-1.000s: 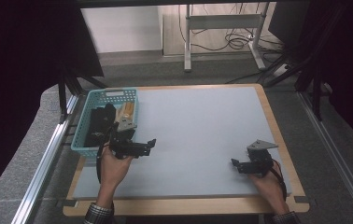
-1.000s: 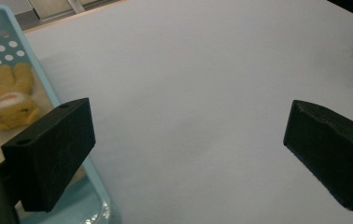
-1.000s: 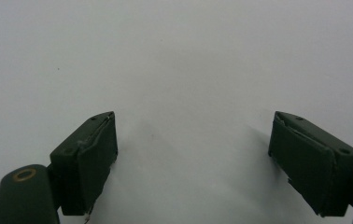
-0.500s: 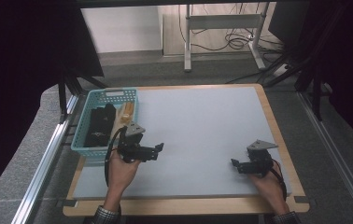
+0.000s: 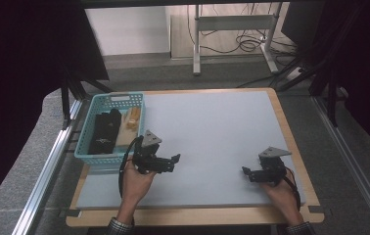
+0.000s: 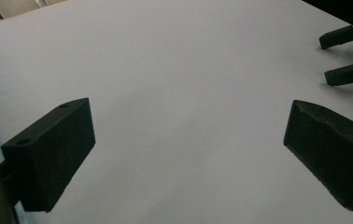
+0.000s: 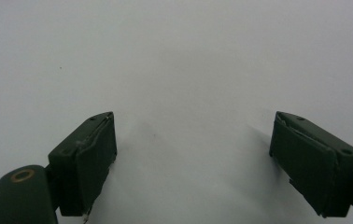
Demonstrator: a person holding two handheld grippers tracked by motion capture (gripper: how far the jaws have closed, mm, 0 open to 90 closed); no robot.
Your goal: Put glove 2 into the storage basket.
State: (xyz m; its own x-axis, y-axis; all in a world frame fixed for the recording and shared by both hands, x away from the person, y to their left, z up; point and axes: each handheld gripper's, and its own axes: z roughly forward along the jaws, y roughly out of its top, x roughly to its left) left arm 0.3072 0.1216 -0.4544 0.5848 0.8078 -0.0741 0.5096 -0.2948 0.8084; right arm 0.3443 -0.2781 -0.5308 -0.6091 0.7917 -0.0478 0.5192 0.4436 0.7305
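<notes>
My left gripper (image 5: 175, 161) hovers over the pale grey table mat (image 5: 212, 132), just right of the teal basket (image 5: 91, 147). Its jaws stand wide apart with nothing between them; in the left gripper view my left gripper (image 6: 188, 154) looks across bare mat toward the other gripper's fingertips (image 6: 347, 74) at the upper right. My right gripper (image 5: 246, 173) rests low near the mat's front right, pointing left. Its jaws are also apart and empty, and the right gripper view shows my right gripper (image 7: 193, 154) over bare mat.
The teal basket at the mat's left holds a black pouch-like item (image 5: 104, 131) and tan wooden pieces (image 5: 130, 121). A wooden table rim (image 5: 290, 147) frames the mat. Metal rails (image 5: 41, 191) run along both sides, and a desk frame with cables (image 5: 232, 39) stands behind.
My left gripper has moved right and a little toward the front, away from the basket and out over the mat. My right gripper has stayed where it was.
</notes>
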